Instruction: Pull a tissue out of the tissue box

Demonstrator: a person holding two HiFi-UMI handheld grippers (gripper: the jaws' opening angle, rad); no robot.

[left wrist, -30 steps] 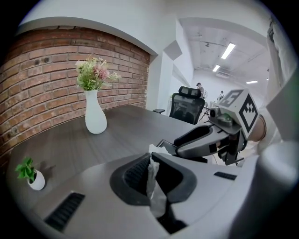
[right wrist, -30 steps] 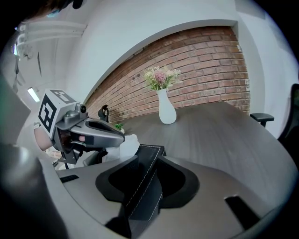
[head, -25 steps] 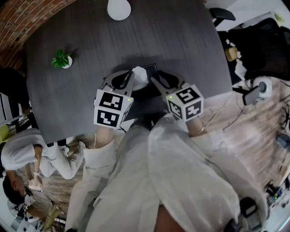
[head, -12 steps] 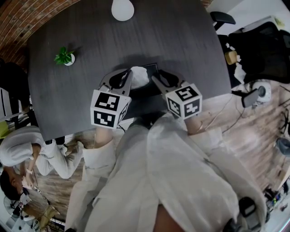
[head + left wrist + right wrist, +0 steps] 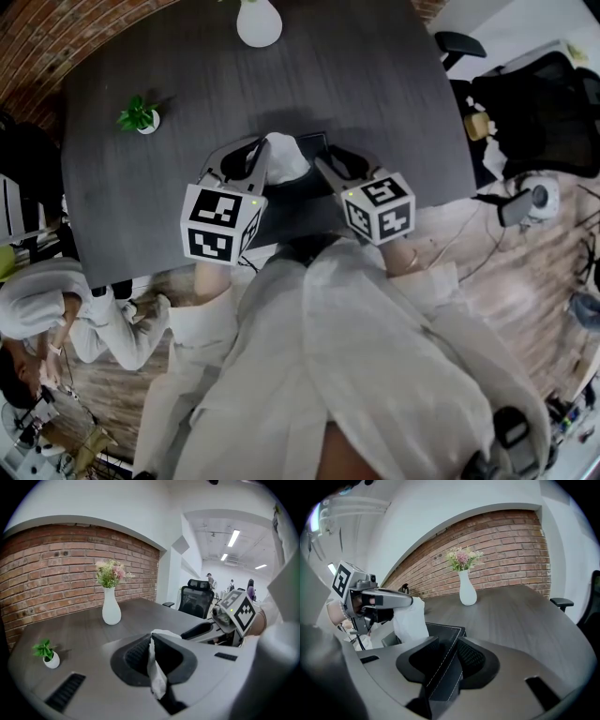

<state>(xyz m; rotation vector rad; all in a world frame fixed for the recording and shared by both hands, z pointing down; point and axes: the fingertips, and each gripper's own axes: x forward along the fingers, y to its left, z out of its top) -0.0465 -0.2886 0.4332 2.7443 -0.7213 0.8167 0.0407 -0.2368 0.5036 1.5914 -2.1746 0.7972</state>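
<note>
White tissue is pinched between the closed jaws of the left gripper, standing out of the black box near the 6 o'clock edge of the table. The right gripper, at the tissue's 3 o'clock, clamps the box's wall. A thin pinch may tear the sheet; a slipping clamp may let the box lift with it

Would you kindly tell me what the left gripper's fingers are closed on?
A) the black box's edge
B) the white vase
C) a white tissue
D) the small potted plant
C: in the left gripper view, the left gripper pinches the white tissue between its fingers.
</note>
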